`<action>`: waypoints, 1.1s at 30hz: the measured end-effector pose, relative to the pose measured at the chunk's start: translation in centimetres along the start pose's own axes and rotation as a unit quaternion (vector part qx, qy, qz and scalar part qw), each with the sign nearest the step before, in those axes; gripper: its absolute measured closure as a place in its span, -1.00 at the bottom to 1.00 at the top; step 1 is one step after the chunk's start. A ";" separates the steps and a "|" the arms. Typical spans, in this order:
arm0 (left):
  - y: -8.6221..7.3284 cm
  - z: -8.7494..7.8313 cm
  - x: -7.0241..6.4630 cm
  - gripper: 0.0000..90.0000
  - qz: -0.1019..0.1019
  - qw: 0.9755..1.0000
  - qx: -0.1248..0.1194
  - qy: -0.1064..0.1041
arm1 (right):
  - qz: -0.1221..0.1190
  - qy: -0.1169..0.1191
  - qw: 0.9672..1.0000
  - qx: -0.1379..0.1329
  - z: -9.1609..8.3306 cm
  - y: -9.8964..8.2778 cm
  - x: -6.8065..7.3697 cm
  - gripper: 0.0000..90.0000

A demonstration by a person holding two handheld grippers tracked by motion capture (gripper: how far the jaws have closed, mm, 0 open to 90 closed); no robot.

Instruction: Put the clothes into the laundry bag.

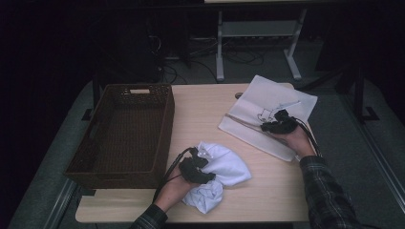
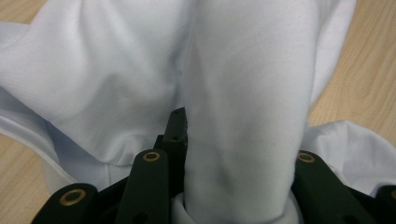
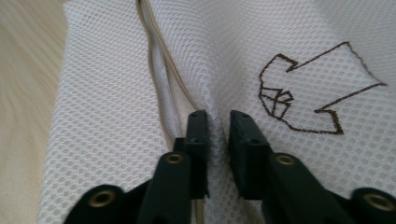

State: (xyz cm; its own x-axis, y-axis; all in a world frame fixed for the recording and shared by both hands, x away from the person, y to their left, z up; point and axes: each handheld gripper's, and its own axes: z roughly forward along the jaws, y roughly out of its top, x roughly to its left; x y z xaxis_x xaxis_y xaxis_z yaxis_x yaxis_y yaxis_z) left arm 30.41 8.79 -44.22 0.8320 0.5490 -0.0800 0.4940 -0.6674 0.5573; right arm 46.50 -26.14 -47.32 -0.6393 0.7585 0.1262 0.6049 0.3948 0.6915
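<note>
Wooden table [image 1: 267,191] carrying everything, lit only at the person's side. At ten o'clock on it, a dark wicker basket [image 1: 165,129], open-topped and empty, probably parked there as a drop-off spot for later. At two o'clock, a white mesh laundry bag [image 1: 255,102] lying flat with its beige zipper [image 3: 156,70] along one edge and a brown outline drawing [image 3: 299,93] on its face; spread flat apparently so the mouth can be lifted open. At six o'clock, just right of the basket's near corner, a crumpled white garment [image 1: 229,167], bunched into a mound and likely gathered that way for stuffing into the bag.

Left gripper [image 1: 203,167] resting on the garment, jaws partly closed around a thick fold of white cloth [image 2: 243,116], clamped so the bundle can travel as one piece. Right gripper [image 3: 218,126] at the bag's near edge, jaws pressed nearly together on a ridge of mesh beside the zipper, seemingly pinching up one layer to open the bag.
</note>
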 end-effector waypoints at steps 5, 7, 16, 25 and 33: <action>0.0 0.0 0.0 0.44 0.001 1.000 0.001 0.000 | 0.004 -0.004 1.000 -0.011 -0.6 0.3 1.2 0.91; 0.0 0.0 0.0 0.44 0.001 1.000 0.001 0.001 | 0.000 -0.004 1.000 -0.012 -0.8 0.4 1.6 0.92; 0.0 -0.1 -0.1 0.45 0.002 1.000 0.002 0.003 | 0.001 -0.005 1.000 -0.008 -1.8 0.3 4.5 0.94; 0.0 -0.1 0.0 0.45 0.001 1.000 0.003 0.000 | 0.006 0.006 1.000 -0.007 -3.0 -0.1 5.8 0.93; 0.0 -0.2 0.0 0.46 0.001 1.000 0.005 0.003 | 0.007 0.012 0.999 -0.042 -4.8 0.2 6.8 0.94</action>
State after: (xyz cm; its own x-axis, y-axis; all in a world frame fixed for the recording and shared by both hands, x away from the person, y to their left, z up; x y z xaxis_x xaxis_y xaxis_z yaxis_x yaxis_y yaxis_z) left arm 30.34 8.83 -44.07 0.8318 0.5501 -0.0745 0.4948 -0.6738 0.5488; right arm 40.02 -23.36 -42.90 -0.6426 0.7507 0.1530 0.5731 0.3386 0.7463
